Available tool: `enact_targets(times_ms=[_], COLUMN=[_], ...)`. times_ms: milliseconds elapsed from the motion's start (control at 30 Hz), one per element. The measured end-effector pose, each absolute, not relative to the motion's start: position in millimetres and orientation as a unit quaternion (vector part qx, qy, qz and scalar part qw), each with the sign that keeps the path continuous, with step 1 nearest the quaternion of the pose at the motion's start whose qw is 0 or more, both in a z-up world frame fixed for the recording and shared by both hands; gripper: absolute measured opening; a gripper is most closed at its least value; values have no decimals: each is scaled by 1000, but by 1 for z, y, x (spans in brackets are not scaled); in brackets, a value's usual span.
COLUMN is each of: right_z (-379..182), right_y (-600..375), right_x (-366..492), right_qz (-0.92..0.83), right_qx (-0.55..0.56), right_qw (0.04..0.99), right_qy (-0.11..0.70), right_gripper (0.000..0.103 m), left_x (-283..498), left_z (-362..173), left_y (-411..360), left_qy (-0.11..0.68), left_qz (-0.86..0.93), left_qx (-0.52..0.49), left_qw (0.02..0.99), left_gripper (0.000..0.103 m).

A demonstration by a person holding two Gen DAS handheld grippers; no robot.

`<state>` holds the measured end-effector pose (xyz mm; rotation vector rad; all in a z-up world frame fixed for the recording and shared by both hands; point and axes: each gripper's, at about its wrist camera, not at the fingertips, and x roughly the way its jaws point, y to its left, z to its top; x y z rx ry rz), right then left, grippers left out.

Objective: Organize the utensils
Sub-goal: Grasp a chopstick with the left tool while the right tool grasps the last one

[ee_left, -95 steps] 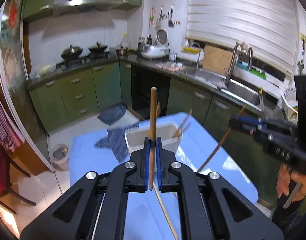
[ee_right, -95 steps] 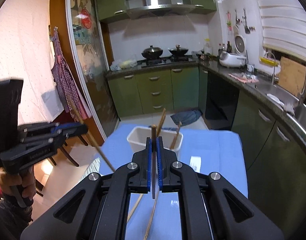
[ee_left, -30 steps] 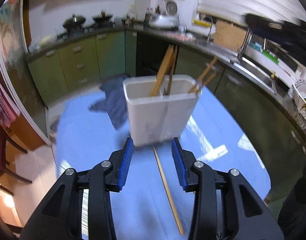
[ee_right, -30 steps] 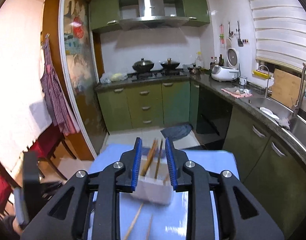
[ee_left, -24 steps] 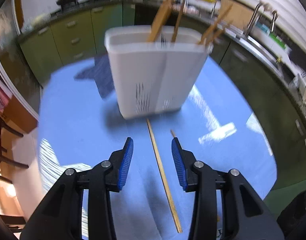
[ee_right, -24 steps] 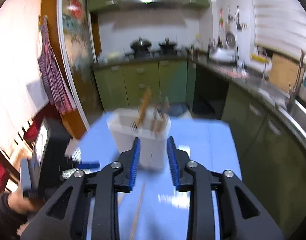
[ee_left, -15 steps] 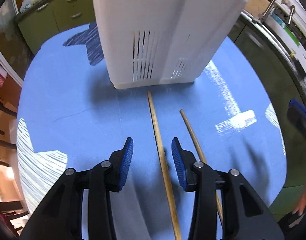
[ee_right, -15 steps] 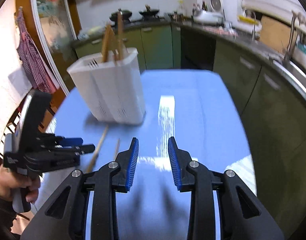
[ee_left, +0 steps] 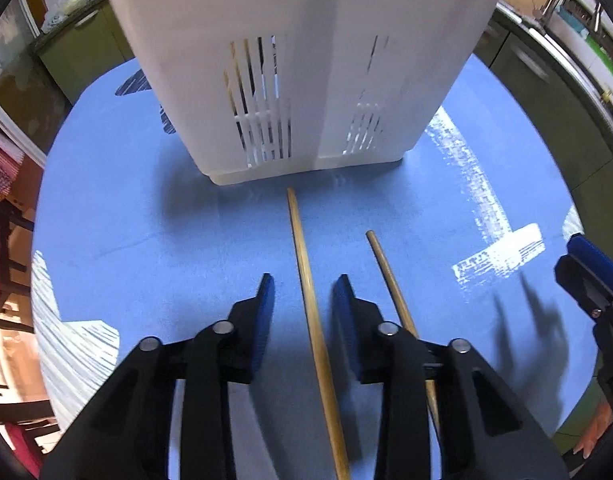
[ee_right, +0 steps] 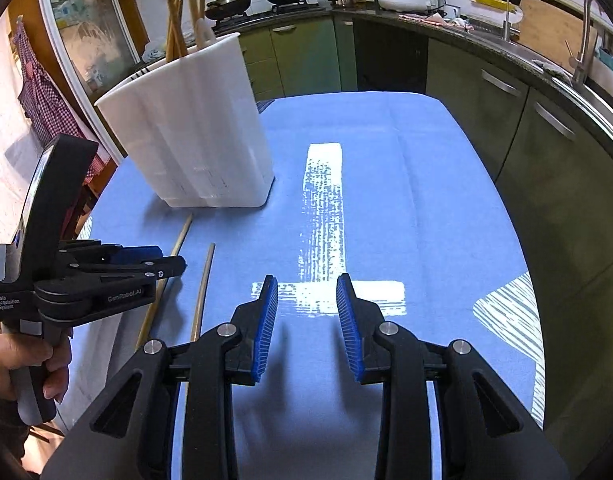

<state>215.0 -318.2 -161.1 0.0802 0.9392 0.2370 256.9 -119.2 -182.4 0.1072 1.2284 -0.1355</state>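
**Both grippers empty, down over the last two chopsticks**

Left wrist: left gripper (ee_left: 302,288) w/ jaws spread, low over blue tablecloth (ee_left: 146,232). 3.2 s ago it pinched a chopstick; that's gone now. Long chopstick (ee_left: 312,320) lies between the fingers, not touched; shorter chopstick (ee_left: 386,272) just right of it. White utensil holder (ee_left: 298,60) looms much closer than 0.5 s ago.

Right wrist: right gripper (ee_right: 306,296) also spread, nothing held, over bare cloth. Holder (ee_right: 194,128) front-left, sticks standing inside. Left gripper (ee_right: 162,266) hovers over both chopsticks.
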Motion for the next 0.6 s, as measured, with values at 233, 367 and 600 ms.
enact_targets(times_ms=[233, 367, 600], right_z=[-156, -159, -163], right_y=[-319, -319, -313], right_x=[218, 217, 219], right_qz=[119, 124, 136], right_qx=[49, 53, 49], right_qw=[884, 882, 873], right_qy=[449, 452, 465], right_gripper=[34, 34, 34], left_x=[269, 270, 263], left_z=[-182, -182, -172], left_y=[-124, -128, -118], left_qy=[611, 610, 599], left_qz=[-63, -65, -69], left_qx=[50, 51, 47], left_qw=[787, 788, 796], left_gripper=[8, 7, 6])
